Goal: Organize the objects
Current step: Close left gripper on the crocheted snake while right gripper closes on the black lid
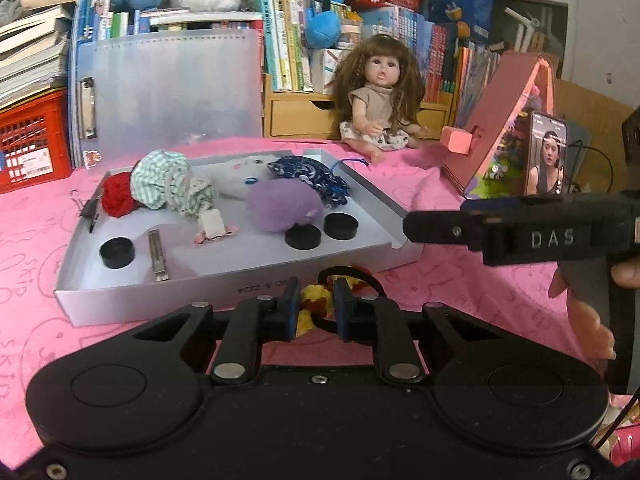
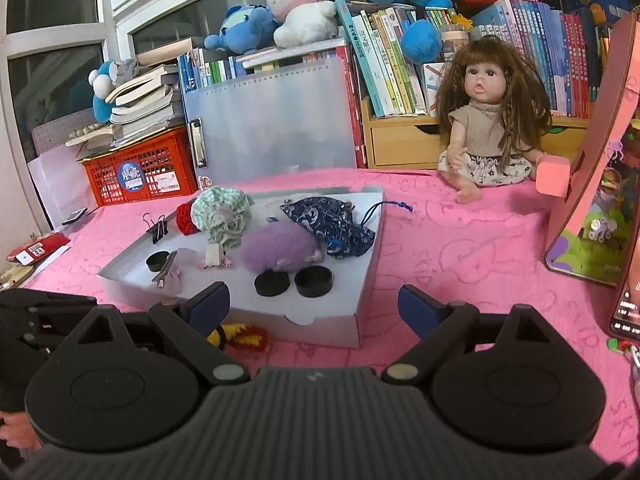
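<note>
In the left wrist view, our left tool [image 1: 316,306] is squeezed shut on a small yellow and red knitted toy [image 1: 314,300] with a black loop. The toy sits on the pink surface [image 1: 460,280], just in front of the near wall of the grey tray [image 1: 160,292]. So the tray lies straight ahead of the toy, and we think the toy has to go up and over that wall. Inside the tray we see three black round caps [image 1: 116,253], a silver clip [image 1: 157,255], a purple fluffy ball [image 1: 285,205], a dark blue pouch [image 1: 312,182], a green striped cloth thing [image 1: 168,184] and a red woolly thing [image 1: 117,194]. Our right tool [image 1: 416,226] pokes in from the right side.

In the right wrist view, our right tool [image 2: 314,308] is wide open and holds nothing. The knitted toy [image 2: 240,336] shows low down by its left finger, touching the tray's front. The left tool is nearer to the toy. A black binder clip [image 2: 158,228] is clipped on the tray's far left edge.
</note>
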